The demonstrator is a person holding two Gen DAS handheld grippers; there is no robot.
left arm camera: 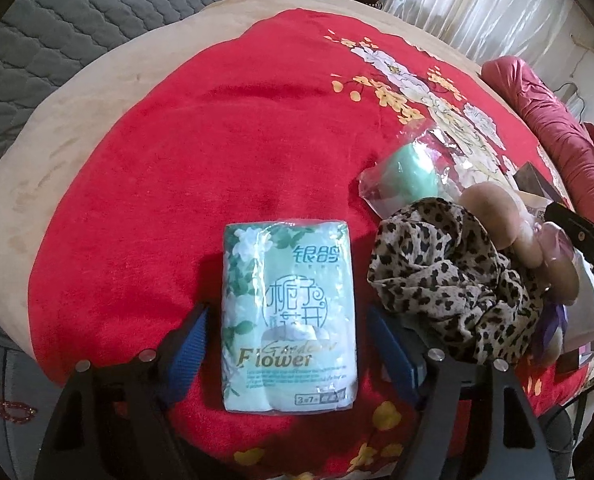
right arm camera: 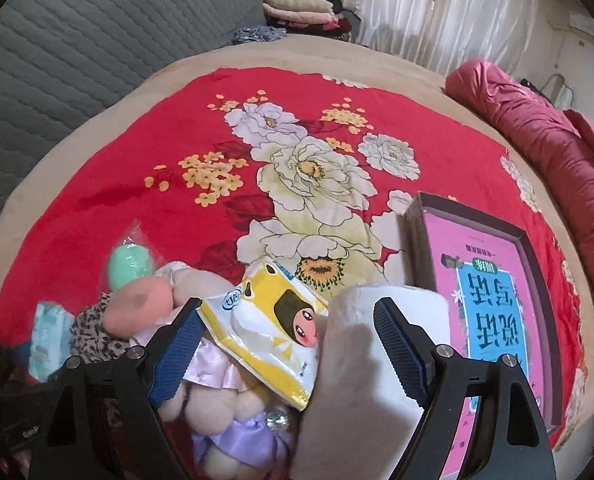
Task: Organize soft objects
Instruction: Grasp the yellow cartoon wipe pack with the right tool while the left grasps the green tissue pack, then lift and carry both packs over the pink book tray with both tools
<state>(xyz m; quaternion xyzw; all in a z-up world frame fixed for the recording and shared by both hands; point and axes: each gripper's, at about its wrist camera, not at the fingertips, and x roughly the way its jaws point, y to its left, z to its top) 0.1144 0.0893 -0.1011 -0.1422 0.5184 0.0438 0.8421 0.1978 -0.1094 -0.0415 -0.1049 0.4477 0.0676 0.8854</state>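
We see the left gripper low centre of the left wrist view, jaws wide, straddling the mint-green plastic-wrapped tissue pack lying flat on the red floral blanket. Pads not touching it. Its long axis runs straight away from the fingers. Right of it sits the leopard-print cloth. The right gripper hangs wide over a yellow cartoon tissue packet, holding nothing.

A glossy, crinkled pale-green plastic tissue pack lies on the matt, plush red flowered blanket, beside a thin leopard-print cloth, a fuzzy beige plush doll and a glossy pink cardboard box.
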